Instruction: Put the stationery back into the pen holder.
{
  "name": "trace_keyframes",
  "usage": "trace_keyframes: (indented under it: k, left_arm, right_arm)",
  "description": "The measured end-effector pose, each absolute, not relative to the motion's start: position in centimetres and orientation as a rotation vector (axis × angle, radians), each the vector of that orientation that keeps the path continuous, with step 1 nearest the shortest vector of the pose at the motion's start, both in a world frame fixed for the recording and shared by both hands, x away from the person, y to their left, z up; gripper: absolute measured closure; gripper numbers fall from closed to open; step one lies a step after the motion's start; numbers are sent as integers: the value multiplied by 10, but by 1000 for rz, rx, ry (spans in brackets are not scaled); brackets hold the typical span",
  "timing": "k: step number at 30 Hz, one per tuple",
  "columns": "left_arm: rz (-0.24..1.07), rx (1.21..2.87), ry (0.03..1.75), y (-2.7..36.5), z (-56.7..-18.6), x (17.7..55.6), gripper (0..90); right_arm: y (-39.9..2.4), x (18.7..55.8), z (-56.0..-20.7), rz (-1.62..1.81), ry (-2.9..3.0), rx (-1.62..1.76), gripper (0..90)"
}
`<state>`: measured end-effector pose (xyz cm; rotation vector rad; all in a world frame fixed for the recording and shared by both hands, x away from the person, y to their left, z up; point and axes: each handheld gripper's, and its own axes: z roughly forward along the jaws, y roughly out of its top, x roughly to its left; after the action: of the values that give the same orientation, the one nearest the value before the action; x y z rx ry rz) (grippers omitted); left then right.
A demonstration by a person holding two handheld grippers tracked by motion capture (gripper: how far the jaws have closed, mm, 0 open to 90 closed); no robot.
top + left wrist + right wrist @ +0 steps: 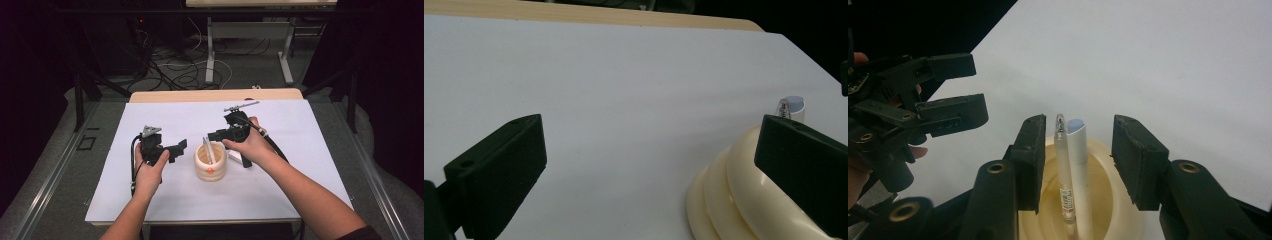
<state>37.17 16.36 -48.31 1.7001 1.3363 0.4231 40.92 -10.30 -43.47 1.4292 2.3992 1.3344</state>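
A cream ribbed cup (210, 162) stands in the middle of the white table sheet (300, 130). Two pens lean in it, a clear one (1063, 165) and a white one (1079, 170) with a pale blue end. My right gripper (1080, 145) hovers over the cup with its jaws on either side of the pens. A gap shows on both sides, so the pads touch neither pen. My left gripper (651, 165) is open just left of the cup (734, 200), with nothing between its jaws. Both grippers, left (180, 147) and right (212, 135), appear in the high view.
The white sheet covers a wooden table (215, 95) and lies bare around the cup. A black part (240, 159) lies on the sheet by the right hand. Cables and table legs (210, 55) are on the floor beyond the far edge.
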Motion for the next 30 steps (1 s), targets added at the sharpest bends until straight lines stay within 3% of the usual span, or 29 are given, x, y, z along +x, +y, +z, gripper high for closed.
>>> trace_keyframes:
  k: [30]
  left_arm:
    - [423,1689,1348,168,-484,373,2]
  right_arm:
    - [-141,425,-456,1045,2463,1145,282]
